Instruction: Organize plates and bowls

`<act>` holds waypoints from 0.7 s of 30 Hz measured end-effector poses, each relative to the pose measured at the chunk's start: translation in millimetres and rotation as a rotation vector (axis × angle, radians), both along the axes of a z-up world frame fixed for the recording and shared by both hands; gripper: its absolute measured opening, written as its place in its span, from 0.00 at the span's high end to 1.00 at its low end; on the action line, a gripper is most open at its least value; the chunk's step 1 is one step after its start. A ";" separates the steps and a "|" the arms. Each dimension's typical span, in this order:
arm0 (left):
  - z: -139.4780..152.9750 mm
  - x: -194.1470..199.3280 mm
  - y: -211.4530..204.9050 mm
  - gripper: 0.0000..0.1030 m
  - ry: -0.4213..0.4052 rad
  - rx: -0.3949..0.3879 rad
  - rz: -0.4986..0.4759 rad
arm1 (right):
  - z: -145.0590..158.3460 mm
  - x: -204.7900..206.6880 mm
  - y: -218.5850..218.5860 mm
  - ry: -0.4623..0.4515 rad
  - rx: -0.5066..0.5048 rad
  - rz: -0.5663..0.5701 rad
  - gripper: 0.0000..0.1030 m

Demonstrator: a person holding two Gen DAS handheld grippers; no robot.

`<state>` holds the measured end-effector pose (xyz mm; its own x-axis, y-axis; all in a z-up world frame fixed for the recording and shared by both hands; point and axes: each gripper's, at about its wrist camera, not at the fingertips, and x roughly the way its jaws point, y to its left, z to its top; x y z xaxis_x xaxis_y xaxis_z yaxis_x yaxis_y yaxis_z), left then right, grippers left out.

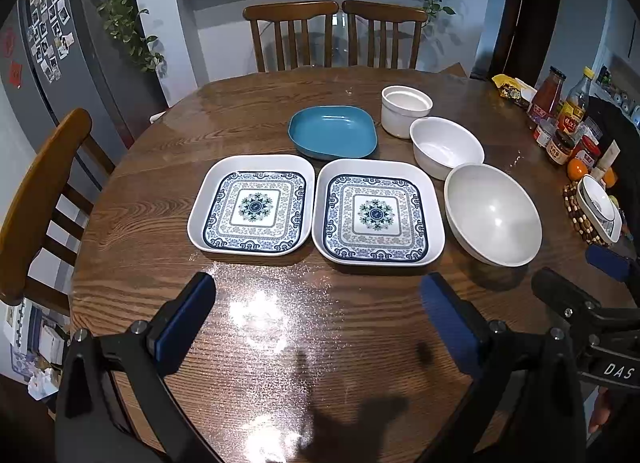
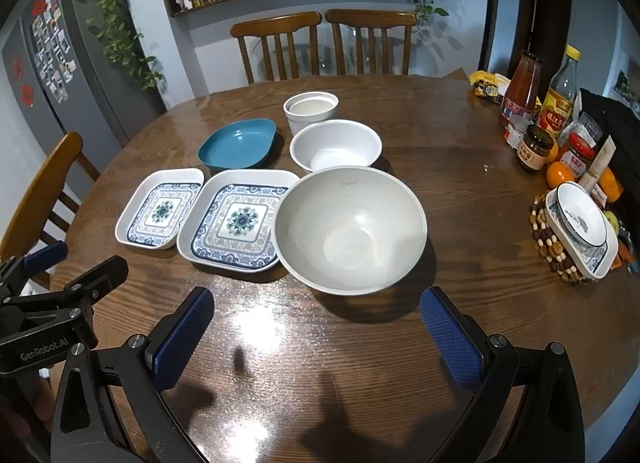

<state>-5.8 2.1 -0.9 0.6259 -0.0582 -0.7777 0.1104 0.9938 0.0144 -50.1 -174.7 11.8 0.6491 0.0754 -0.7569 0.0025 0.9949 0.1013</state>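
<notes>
Patterned plates: two square blue-and-white plates, left plate (image 1: 253, 205) and right plate (image 1: 378, 213), lie flat side by side, nearly touching, at the middle of the wooden table (image 1: 280, 343).
Blue dish: a teal dish (image 1: 333, 131) sits just behind them.
Bowls: a large white bowl (image 2: 350, 229) stands just right of the right plate; a smaller white bowl (image 2: 335, 145) is behind it, and a straight-walled white cup (image 2: 311, 107) behind that.
Left gripper (image 1: 320, 315): spread wide, empty, hovering over bare table short of the plates.
Right gripper (image 2: 316, 327): likewise wide apart, nothing held, facing the large bowl.
Step in hand: nothing appears stacked yet; probably a first pick.
Doing it well: take a plate by its raised rim at the near edge, lift clear before moving over its twin; nest bowls small into large.
In the way: the large bowl's rim crowds the right plate.
Surroundings: bottles and jars (image 2: 536, 111), oranges, and a bowl on a beaded trivet (image 2: 576, 231) at the right edge, well apart.
</notes>
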 end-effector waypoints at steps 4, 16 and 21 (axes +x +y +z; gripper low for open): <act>-0.2 0.2 -1.5 0.01 0.001 0.001 0.000 | -0.2 0.5 -0.1 0.000 0.000 0.003 0.00; -0.2 0.3 -1.4 0.01 0.000 -0.005 -0.004 | 0.0 1.2 0.7 -0.001 -0.001 0.006 0.00; 0.4 0.5 0.6 0.01 0.001 -0.007 -0.007 | 0.1 1.0 0.7 -0.001 -0.002 0.007 0.00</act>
